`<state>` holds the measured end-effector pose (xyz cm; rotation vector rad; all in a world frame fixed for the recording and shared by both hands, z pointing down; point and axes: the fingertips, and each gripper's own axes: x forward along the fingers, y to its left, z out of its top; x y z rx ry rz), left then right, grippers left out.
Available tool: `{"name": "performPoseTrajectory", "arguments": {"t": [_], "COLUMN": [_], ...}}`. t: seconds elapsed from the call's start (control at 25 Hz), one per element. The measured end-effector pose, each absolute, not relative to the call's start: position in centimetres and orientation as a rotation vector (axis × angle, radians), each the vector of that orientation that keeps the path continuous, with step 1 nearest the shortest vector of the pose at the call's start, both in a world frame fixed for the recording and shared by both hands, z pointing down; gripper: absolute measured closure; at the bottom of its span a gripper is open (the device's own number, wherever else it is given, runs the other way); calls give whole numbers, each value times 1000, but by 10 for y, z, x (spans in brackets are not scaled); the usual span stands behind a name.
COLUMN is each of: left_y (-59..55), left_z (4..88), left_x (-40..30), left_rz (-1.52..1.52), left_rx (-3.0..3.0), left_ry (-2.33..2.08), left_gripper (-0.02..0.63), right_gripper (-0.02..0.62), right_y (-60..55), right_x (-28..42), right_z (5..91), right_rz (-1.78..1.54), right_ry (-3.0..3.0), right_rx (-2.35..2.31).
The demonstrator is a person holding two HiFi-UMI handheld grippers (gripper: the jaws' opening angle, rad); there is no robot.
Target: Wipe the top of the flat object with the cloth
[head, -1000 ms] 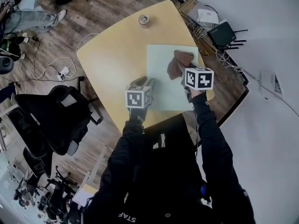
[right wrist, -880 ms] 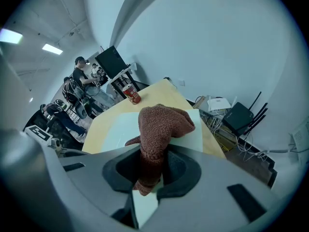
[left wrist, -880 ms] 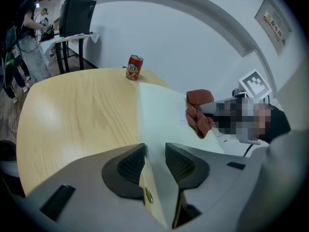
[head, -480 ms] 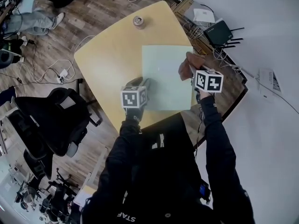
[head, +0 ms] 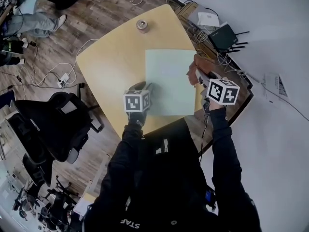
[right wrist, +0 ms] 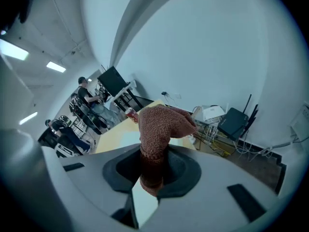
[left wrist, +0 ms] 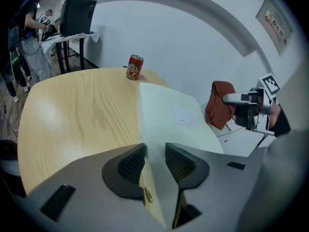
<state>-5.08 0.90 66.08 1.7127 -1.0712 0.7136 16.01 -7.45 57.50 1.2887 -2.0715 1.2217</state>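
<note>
While the left gripper [head: 146, 87] [left wrist: 152, 161] is clenched on the near left edge of the pale green board [head: 169, 81] [left wrist: 169, 120], that board lies flat on the table [head: 116, 52]. Its long axis runs straight ahead of those jaws, toward a can [head: 141, 25] [left wrist: 134, 67] standing past its far corner. At the board's right edge, the right gripper [head: 205, 79] [right wrist: 153, 170] grasps the brown cloth [head: 193, 71] [right wrist: 159, 124]. The cloth rises lengthwise out of the jaws and folds over to the right at its top.
</note>
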Motion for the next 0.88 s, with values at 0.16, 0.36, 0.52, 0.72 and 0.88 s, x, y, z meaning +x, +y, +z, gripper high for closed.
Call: {"name": "performPoseTrajectory", "arguments": {"t": [0.16,0.36,0.52,0.72,0.88], "left_y": [9,6,13,29,38], "left_z": [659,650,647,650,658], "left_x": [-52,-53,-54,-63,-62], "left_rz": [695,682,657,652,639], "left_rx": [1714,1750,1751,1732,1708], "left_ry": [-1062,-1054,-1026,-990,-958], "left_gripper": [460,460,454,457,499], "right_gripper": [506,506,506,506,506], "right_y": [-74,-67,-62,-56,-53], "right_x": [110,52,15,-27,-42], "right_z": [549,553,558,567,589], "right_rz": [1276,1325,1387,1475,1495], "right_ry": [-2188,-2236,-2261,-2278,-2238], "right_rx": [1204,1082,1006,912,892]}}
